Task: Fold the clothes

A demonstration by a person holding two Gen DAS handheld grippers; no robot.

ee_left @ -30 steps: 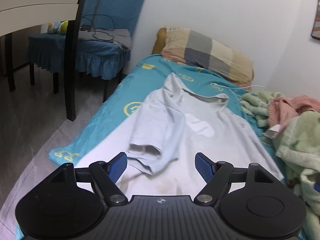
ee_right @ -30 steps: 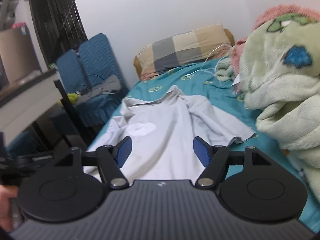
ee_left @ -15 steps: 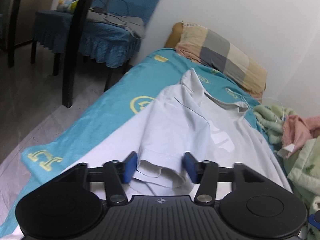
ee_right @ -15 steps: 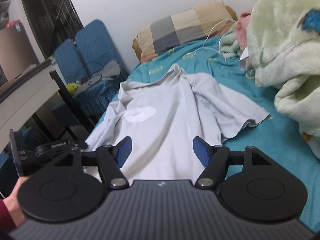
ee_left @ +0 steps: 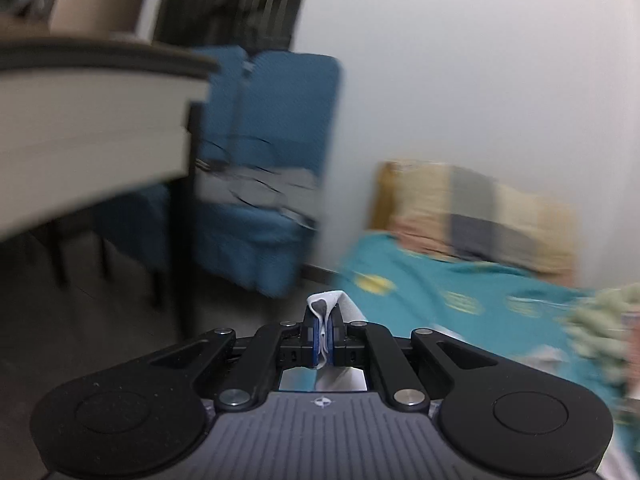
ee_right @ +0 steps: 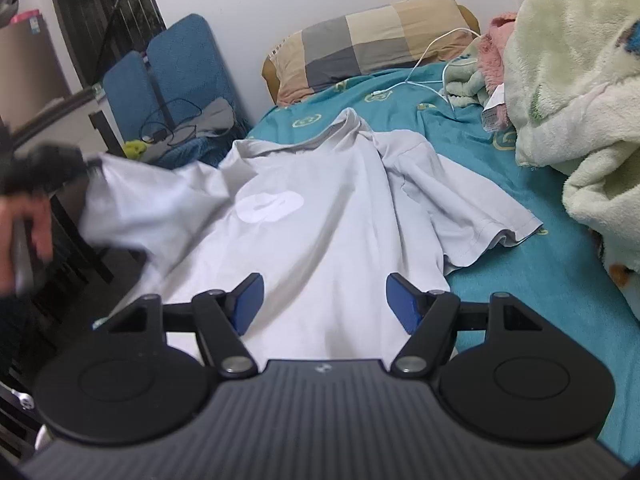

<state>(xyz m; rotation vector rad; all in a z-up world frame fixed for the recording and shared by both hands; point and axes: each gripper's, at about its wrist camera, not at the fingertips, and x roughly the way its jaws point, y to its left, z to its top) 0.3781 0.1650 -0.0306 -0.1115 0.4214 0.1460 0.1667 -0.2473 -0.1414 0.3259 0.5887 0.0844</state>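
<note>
A light grey T-shirt [ee_right: 320,216] with a white chest print lies face up on the teal bed sheet [ee_right: 520,264]. My left gripper [ee_left: 324,330] is shut on the shirt's sleeve [ee_left: 326,304], a fold of cloth poking out between the blue pads. In the right wrist view the left gripper [ee_right: 44,164] holds that sleeve [ee_right: 148,204] lifted off the bed at the left. My right gripper [ee_right: 324,300] is open and empty, hovering over the shirt's lower body. The shirt's other sleeve [ee_right: 472,216] lies flat to the right.
A checked pillow [ee_right: 372,44] lies at the bed's head, with a white cable [ee_right: 432,60] beside it. A heap of green and pink blankets [ee_right: 572,92] fills the right side. Blue chairs [ee_right: 176,80] and a dark-legged table [ee_left: 92,120] stand left of the bed.
My left gripper closed on the left sleeve and lifted it up and to the left, so its view now points at the chairs and wall. My right gripper stayed open above the shirt.
</note>
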